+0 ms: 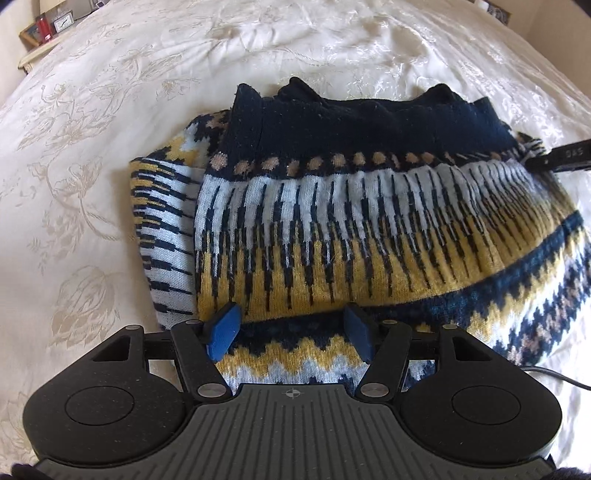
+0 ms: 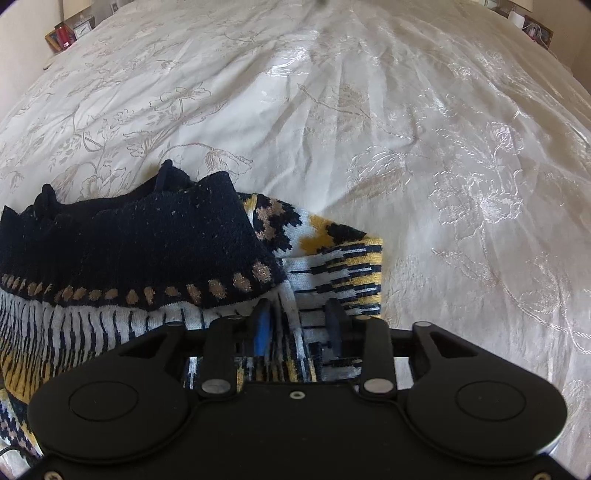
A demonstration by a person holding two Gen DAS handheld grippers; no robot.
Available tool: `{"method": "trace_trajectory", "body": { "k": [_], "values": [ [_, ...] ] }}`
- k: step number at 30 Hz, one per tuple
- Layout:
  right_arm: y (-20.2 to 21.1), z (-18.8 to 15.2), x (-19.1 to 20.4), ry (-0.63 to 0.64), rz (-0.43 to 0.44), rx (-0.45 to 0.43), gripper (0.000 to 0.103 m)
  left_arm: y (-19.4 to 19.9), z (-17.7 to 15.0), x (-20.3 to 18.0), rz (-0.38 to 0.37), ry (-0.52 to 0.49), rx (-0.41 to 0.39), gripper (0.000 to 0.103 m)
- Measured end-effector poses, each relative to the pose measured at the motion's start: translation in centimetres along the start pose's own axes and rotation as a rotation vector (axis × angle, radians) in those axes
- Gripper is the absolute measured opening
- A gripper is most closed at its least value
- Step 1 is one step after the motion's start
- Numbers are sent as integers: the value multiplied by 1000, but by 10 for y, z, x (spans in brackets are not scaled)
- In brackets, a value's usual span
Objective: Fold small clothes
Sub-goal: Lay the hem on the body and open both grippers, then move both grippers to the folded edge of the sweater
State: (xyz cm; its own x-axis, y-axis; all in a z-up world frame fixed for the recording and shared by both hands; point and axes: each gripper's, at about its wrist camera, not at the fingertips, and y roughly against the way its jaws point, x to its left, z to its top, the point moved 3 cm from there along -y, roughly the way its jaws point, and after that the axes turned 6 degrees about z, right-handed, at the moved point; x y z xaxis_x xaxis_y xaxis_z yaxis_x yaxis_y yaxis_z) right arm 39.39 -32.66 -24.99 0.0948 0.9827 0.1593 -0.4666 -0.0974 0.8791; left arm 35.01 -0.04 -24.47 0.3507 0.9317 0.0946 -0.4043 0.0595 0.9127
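A patterned knit sweater point(image 1: 332, 229), navy, white, yellow and tan, lies folded on the bed, its navy ribbed hem on top at the far side. My left gripper point(image 1: 291, 332) is open, its blue pads point(image 1: 221, 332) spread over the sweater's near edge, holding nothing. My right gripper point(image 2: 301, 325) hovers open over the sweater's right edge point(image 2: 332, 266), with knit fabric between its fingers but not pinched. A finger of the right gripper point(image 1: 557, 158) shows at the right edge of the left wrist view.
The sweater lies on a cream floral-embroidered bedspread point(image 2: 406, 147) that spreads widely around it. A bedside shelf with a red item and a small clock point(image 1: 48, 26) stands far left. A black cable point(image 1: 561, 376) trails at the right.
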Motion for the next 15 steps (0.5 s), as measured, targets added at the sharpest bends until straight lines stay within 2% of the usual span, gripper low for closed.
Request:
{"method": "trace_trajectory", "body": {
  "k": [1, 3, 5, 7, 10, 15],
  "values": [
    [4, 0, 0, -2, -3, -10, 52, 0, 0, 0, 3, 4, 3, 63],
    [15, -3, 1, -13, -5, -39, 68, -1, 0, 1, 5, 14, 4, 65],
    [25, -9, 1, -37, 17, -60, 76, -1, -1, 1, 13, 16, 1, 66],
    [34, -18, 3, -62, 38, -69, 78, -2, -1, -1, 21, 17, -1, 66],
    [45, -37, 6, -87, 58, -67, 88, -3, 0, -4, 25, 20, -3, 67],
    [62, -77, 12, -150, 80, -44, 90, -4, 0, -6, 22, 21, -4, 67]
  ]
}}
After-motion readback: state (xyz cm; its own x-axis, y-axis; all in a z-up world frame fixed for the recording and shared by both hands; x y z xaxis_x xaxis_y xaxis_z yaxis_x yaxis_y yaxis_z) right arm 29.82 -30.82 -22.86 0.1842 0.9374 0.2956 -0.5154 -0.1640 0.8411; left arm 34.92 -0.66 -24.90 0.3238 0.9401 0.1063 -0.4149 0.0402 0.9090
